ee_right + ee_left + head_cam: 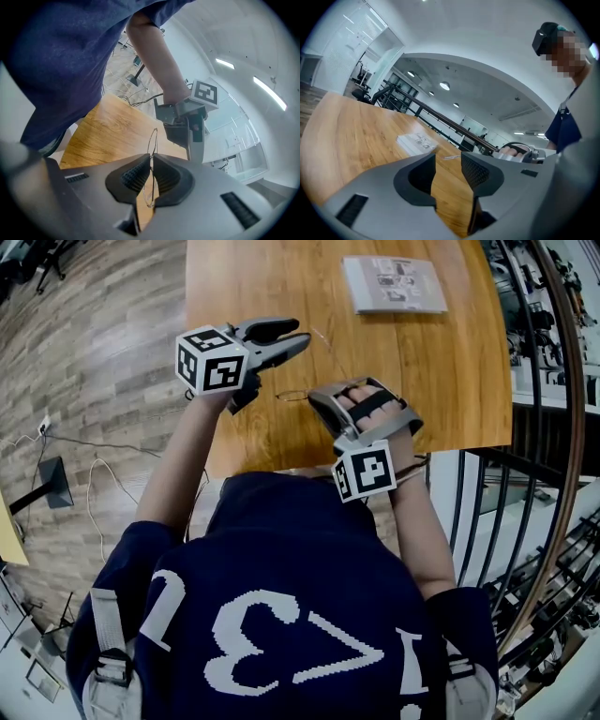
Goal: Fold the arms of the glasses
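The thin wire-rimmed glasses hang just above the near part of the wooden table. My right gripper is shut on the frame. In the right gripper view the rim passes straight between the closed pads of the right gripper. One arm sticks out toward the far side. My left gripper hovers to the left of that arm with its jaws apart. In the left gripper view nothing lies between the fingers of the left gripper; the arm's tip shows beyond them.
A printed booklet lies flat at the far right of the table, also in the left gripper view. The table's near edge runs just below the grippers. A dark railing stands off the table's right side, with wooden floor to the left.
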Demonstrator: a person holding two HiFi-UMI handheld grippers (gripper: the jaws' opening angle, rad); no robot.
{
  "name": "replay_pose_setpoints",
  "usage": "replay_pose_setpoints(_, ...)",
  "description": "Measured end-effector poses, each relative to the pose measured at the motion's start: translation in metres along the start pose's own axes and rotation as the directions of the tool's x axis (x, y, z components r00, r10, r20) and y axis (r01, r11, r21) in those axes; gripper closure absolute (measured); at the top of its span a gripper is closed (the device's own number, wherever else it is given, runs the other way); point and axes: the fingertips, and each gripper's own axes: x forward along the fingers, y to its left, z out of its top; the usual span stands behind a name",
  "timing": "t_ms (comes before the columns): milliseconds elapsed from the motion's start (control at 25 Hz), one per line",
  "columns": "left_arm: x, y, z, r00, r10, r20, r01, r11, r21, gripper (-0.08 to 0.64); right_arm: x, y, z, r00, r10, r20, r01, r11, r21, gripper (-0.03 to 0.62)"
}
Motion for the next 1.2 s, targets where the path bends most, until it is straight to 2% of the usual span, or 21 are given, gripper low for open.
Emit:
replay_pose_setpoints(120,0.01,0.006,0.006,1.0,-0.006,0.009,0.007,1.0,-0.024,0.367,-0.002,0.002,0.001,1.0,0.004,0.004,-0.004,1.0,-0.004,0.552)
replay_pose_setpoints(280,0.02,-0.001,0.003,0.996,-0.085,-0.008,0.085,0.994,-0.069,0.367,-0.004,0.005,0.005,1.0,0.007,0.009,-0.007,1.0,-0.005,0.552)
replay_pose_setpoints(440,0.021,-0.006,0.001,0.991,-0.133,0.003,0.133,0.986,-0.105,0.386,-0.002,0.001,-0.004,1.0,0.003,0.004,-0.003,1.0,0.012,0.552)
replay_pose_setpoints(640,0.002,-0.02,-0.008,0.976,-0.217,-0.003,0.214,0.965,-0.152,0.399,-0.005,-0.003,-0.02,1.0,-0.007,-0.014,0.008,0.997,0.072,0.552)
replay_pose_setpoints(760,-0.01,-0.028,-0.021,0.966,-0.256,-0.039,0.246,0.953,-0.175,0.399,-0.007,-0.007,-0.025,1.0,-0.016,-0.014,0.017,0.994,0.111,0.552)
replay_pose_setpoints(960,-0.02,-0.038,-0.043,0.955,-0.289,-0.068,0.269,0.938,-0.218,0.399,-0.006,-0.014,-0.033,0.999,-0.03,-0.018,0.033,0.984,0.175,0.554)
replay_pose_setpoints(1200,-0.023,-0.046,-0.055,0.949,-0.313,-0.036,0.295,0.921,-0.253,0.399,-0.004,-0.02,-0.042,0.999,-0.033,0.002,0.032,0.962,0.273,0.554)
